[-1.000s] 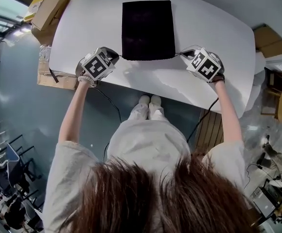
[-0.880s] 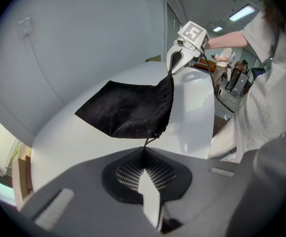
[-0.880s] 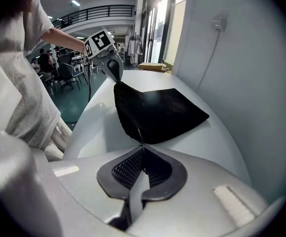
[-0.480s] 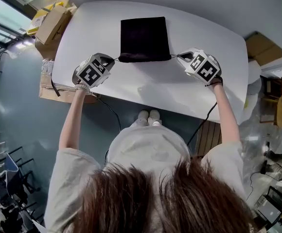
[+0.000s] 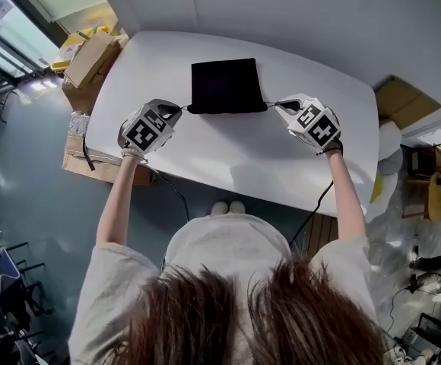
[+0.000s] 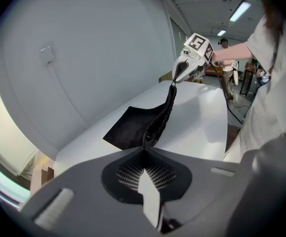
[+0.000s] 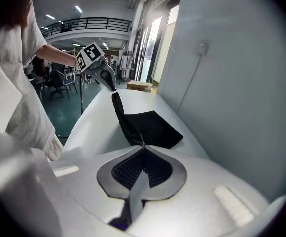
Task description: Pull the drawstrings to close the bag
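Note:
A black drawstring bag [image 5: 224, 84] lies on the white table [image 5: 243, 154], its near mouth edge lifted and gathered. My left gripper [image 5: 179, 108] is shut on the left drawstring [image 5: 185, 106] at the bag's near-left corner. My right gripper [image 5: 278, 105] is shut on the right drawstring [image 5: 270, 103] at the near-right corner. In the left gripper view the puckered bag mouth [image 6: 155, 125] stretches from my left gripper [image 6: 144, 149] across to the right gripper [image 6: 174, 80]. In the right gripper view the bag [image 7: 153, 125] runs from my right gripper [image 7: 143, 146] to the left gripper [image 7: 114, 89].
Cardboard boxes [image 5: 91, 55] stand on the floor beside the table's left end, and more cardboard [image 5: 399, 101] lies at its right. A plain wall [image 5: 319, 21] runs behind the table. Cables [image 5: 171, 182] hang below the near edge by the person's legs.
Both grippers have risen with the strings held. The bag's near edge has come up off the table and bunched, so the bag looks shorter.

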### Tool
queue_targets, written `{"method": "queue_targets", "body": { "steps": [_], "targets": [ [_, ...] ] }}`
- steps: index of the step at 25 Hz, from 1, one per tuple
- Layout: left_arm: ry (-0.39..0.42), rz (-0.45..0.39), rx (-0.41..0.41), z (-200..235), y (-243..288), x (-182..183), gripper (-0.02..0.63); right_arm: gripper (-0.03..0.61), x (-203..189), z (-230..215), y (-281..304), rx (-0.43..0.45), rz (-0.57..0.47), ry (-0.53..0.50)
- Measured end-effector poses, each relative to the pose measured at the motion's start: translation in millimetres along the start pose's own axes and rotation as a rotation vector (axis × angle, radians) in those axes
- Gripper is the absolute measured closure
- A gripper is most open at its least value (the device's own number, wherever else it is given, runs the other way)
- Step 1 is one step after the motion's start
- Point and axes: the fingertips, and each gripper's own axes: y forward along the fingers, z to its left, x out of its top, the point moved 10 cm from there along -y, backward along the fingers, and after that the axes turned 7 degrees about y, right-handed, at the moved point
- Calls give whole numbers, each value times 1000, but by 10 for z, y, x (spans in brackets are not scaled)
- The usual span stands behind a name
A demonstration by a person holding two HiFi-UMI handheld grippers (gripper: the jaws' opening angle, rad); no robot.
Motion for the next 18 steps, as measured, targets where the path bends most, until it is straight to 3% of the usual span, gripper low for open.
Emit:
{"method": "queue_targets", "body": {
  "steps": [18],
  "targets": [
    [-128, -141, 184, 343, -371, 205, 614, 568, 435, -145, -255, -92, -173, 46]
  ]
}}
